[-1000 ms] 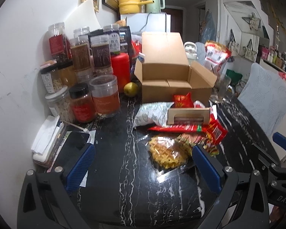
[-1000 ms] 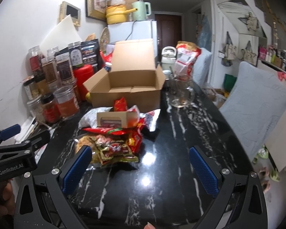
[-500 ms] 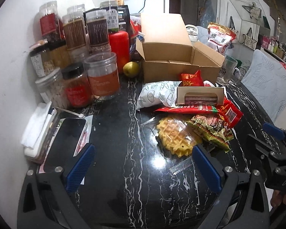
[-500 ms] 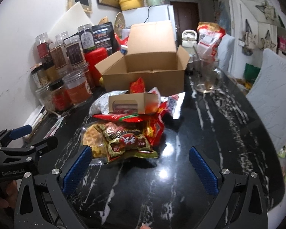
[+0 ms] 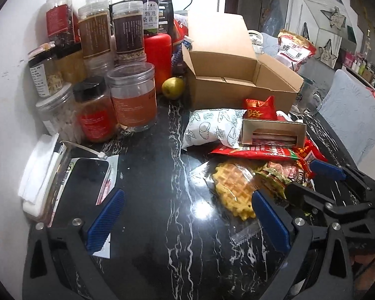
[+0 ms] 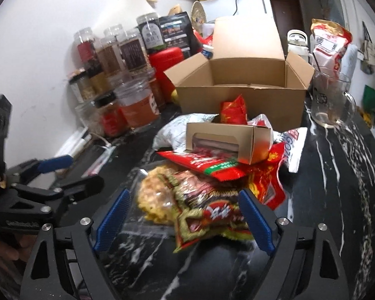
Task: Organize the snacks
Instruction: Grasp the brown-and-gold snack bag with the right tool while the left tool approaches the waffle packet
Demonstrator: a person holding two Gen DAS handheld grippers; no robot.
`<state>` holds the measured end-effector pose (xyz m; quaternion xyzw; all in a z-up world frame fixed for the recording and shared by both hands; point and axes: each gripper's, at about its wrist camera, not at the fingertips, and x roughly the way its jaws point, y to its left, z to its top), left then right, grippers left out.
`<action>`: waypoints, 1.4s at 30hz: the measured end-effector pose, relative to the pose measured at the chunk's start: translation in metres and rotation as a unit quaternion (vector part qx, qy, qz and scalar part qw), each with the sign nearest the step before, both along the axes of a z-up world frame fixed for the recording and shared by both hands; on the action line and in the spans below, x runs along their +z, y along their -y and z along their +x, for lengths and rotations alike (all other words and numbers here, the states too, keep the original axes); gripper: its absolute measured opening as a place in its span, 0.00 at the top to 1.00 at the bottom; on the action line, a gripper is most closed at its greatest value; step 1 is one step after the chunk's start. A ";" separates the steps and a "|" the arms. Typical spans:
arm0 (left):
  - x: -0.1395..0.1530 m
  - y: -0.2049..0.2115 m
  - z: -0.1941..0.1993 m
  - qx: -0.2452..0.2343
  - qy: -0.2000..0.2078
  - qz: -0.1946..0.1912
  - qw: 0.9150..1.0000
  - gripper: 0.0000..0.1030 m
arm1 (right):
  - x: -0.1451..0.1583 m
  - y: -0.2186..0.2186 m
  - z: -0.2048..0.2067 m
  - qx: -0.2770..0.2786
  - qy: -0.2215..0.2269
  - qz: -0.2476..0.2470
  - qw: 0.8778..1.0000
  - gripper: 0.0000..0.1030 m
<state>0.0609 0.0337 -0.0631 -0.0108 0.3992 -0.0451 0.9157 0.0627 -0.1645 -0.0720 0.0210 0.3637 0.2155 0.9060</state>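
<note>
Both grippers have come in lower and closer to the heap of snacks than a moment ago, and the right gripper (image 6: 185, 221) has swung onto it: its jaws, which stood at their widest, are now closing around the green-and-red snack packet (image 6: 210, 220) at the near edge of the pile, with the packet between the blue pads but, as far as I can see, not yet pinched. That looks like the first pick of the tidy-up, with the open cardboard box (image 6: 240, 85) at the far side of the pile the likely home for it. The left gripper (image 5: 187, 218) hangs with its jaws wide open over bare black worktop (image 5: 157, 175), holding nothing, its right pad just beside the wrapped waffle (image 5: 233, 187). The waffle's clear wrapper lies partly under the green packet, so it may drag along. The small windowed carton (image 6: 227, 142) sits on top of a long red packet (image 6: 202, 162) and could slide if the heap is disturbed. Room is tight on the left, where jars (image 5: 132, 97) and a phone (image 5: 87, 175) crowd the wall; the right side of the worktop is open apart from a glass mug (image 6: 330, 100) near the box.
</note>
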 end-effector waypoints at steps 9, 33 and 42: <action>-0.011 -0.013 0.022 0.024 -0.015 -0.002 1.000 0.00 | -0.020 -0.004 0.028 -0.009 -0.036 -0.047 0.998 0.13; -0.045 0.049 0.061 -0.023 -0.100 -0.038 0.994 0.00 | 0.001 0.054 -0.001 -0.108 0.000 -0.085 0.991 0.51; -0.063 0.061 0.080 0.013 -0.145 -0.088 0.985 0.00 | -0.007 0.092 -0.005 -0.168 -0.011 -0.091 0.982 0.51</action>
